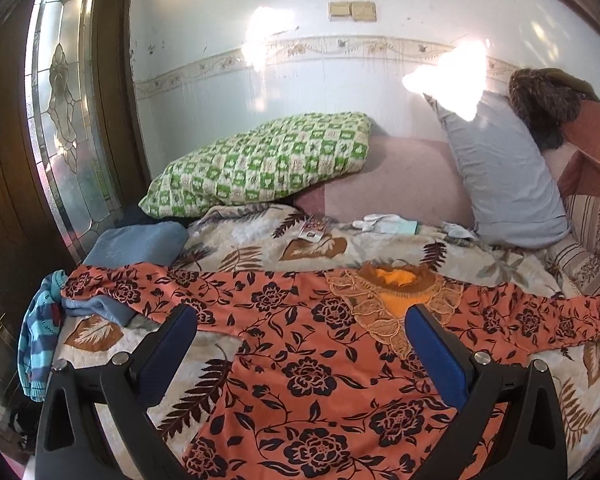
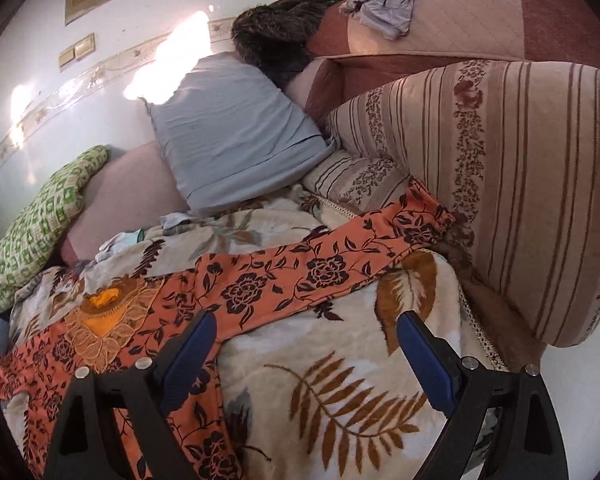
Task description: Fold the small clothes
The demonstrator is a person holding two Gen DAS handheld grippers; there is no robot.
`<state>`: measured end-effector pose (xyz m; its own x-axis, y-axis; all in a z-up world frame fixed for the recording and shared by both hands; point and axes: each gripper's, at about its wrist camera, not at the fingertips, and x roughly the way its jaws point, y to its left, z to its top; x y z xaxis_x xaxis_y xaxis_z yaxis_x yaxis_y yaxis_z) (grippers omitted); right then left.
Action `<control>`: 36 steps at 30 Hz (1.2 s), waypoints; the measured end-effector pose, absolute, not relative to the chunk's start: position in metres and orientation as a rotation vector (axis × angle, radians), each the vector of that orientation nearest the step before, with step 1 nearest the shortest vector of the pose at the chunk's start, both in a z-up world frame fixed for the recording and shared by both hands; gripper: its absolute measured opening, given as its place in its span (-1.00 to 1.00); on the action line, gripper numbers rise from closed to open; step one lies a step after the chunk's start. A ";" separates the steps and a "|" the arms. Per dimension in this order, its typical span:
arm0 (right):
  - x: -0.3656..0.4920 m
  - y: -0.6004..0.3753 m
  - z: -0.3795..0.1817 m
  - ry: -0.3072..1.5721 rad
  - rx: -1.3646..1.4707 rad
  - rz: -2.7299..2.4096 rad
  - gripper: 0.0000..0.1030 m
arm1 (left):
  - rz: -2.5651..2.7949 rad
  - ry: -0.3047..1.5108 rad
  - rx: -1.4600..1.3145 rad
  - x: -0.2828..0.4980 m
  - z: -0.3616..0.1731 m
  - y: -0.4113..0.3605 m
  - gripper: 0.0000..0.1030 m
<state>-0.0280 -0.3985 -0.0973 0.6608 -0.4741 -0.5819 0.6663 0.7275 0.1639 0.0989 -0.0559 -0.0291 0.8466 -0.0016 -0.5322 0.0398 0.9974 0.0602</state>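
The orange floral top (image 1: 308, 360) lies spread flat on the bed blanket (image 2: 340, 380). Both my left gripper (image 1: 300, 344) and right gripper (image 2: 304, 356) are released, empty. Grip the sleeve (image 2: 340, 256) near its cuff, then fold inward toward the embroidered collar (image 1: 384, 300).

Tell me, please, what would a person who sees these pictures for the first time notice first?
The eye falls first on the orange floral garment, spread flat with both sleeves out across the leaf-print blanket. Both open grippers, the left gripper and the right gripper, hover over it and hold nothing. Behind, a green checked pillow and a grey pillow lean against the wall.
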 end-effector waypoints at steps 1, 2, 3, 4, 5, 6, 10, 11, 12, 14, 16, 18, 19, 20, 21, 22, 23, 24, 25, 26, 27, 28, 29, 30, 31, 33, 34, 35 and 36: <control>-0.025 -0.397 -0.094 0.529 0.372 -0.640 0.81 | -0.024 0.561 0.078 0.094 -0.029 -0.057 1.00; -0.023 -0.388 -0.090 0.524 0.352 -0.613 0.81 | -0.026 0.563 0.085 0.088 -0.029 -0.056 1.00; -0.022 -0.381 -0.086 0.513 0.316 -0.580 0.81 | -0.024 0.563 0.093 0.082 -0.030 -0.055 1.00; -0.021 -0.366 -0.081 0.506 0.281 -0.547 0.81 | -0.015 0.565 0.103 0.077 -0.031 -0.053 1.00; -0.019 -0.347 -0.077 0.503 0.251 -0.501 0.81 | -0.004 0.568 0.111 0.071 -0.032 -0.050 1.00; -0.017 -0.332 -0.074 0.504 0.239 -0.457 0.81 | 0.006 0.574 0.116 0.066 -0.032 -0.045 1.00; -0.011 -0.268 -0.064 0.538 0.213 -0.287 0.81 | 0.049 0.572 0.094 0.045 -0.024 -0.019 1.00; -0.010 -0.252 -0.061 0.542 0.203 -0.266 0.81 | 0.061 0.561 0.088 0.041 -0.021 -0.012 1.00; -0.012 -0.241 -0.058 0.545 0.195 -0.248 0.81 | 0.072 0.549 0.080 0.037 -0.017 -0.007 1.00; -0.017 -0.224 -0.052 0.547 0.177 -0.224 0.81 | 0.085 0.526 0.056 0.031 -0.010 0.004 1.00; -0.022 -0.209 -0.045 0.540 0.154 -0.223 0.81 | 0.088 0.514 0.029 0.030 -0.006 0.011 1.00; -0.022 -0.199 -0.040 0.529 0.135 -0.235 0.81 | 0.081 0.512 0.015 0.032 -0.005 0.014 1.00; -0.021 -0.197 -0.038 0.524 0.134 -0.244 0.81 | 0.080 0.510 0.017 0.034 -0.005 0.014 1.00; -0.021 -0.200 -0.037 0.521 0.138 -0.251 0.81 | 0.080 0.508 0.023 0.036 -0.006 0.012 1.00; -0.020 -0.203 -0.036 0.522 0.142 -0.258 0.81 | 0.080 0.509 0.030 0.040 -0.007 0.010 1.00; -0.018 -0.210 -0.035 0.523 0.145 -0.272 0.81 | 0.078 0.512 0.037 0.045 -0.009 0.008 1.00; -0.016 -0.220 -0.036 0.526 0.149 -0.287 0.81 | 0.076 0.516 0.041 0.049 -0.011 0.005 1.00; -0.014 -0.228 -0.038 0.530 0.153 -0.300 0.81 | 0.075 0.519 0.044 0.055 -0.014 0.001 1.00; -0.010 -0.237 -0.040 0.537 0.157 -0.313 0.81 | 0.073 0.522 0.045 0.061 -0.017 -0.002 1.00; -0.006 -0.246 -0.044 0.542 0.161 -0.328 0.81 | 0.070 0.527 0.045 0.069 -0.021 -0.006 1.00; -0.004 -0.257 -0.047 0.541 0.165 -0.345 0.81 | 0.061 0.531 0.042 0.077 -0.027 -0.009 1.00; -0.001 -0.269 -0.052 0.537 0.173 -0.363 0.81 | 0.045 0.541 0.037 0.087 -0.033 -0.013 1.00; 0.001 -0.286 -0.059 0.537 0.189 -0.373 0.81 | 0.025 0.559 0.032 0.099 -0.041 -0.018 1.00; 0.003 -0.304 -0.067 0.543 0.212 -0.371 0.81 | 0.001 0.580 0.027 0.112 -0.049 -0.022 1.00; 0.005 -0.324 -0.077 0.552 0.242 -0.368 0.81 | -0.021 0.598 0.023 0.125 -0.058 -0.026 1.00; 0.005 -0.372 -0.098 0.561 0.307 -0.392 0.81 | -0.029 0.627 0.025 0.152 -0.076 -0.034 1.00; 0.004 -0.395 -0.109 0.563 0.334 -0.401 0.81 | -0.027 0.639 0.024 0.163 -0.084 -0.037 1.00; 0.003 -0.418 -0.120 0.576 0.359 -0.409 0.81 | -0.024 0.650 0.021 0.173 -0.093 -0.039 1.00; 0.004 -0.441 -0.132 0.598 0.389 -0.419 0.81 | -0.022 0.654 0.017 0.179 -0.100 -0.041 1.00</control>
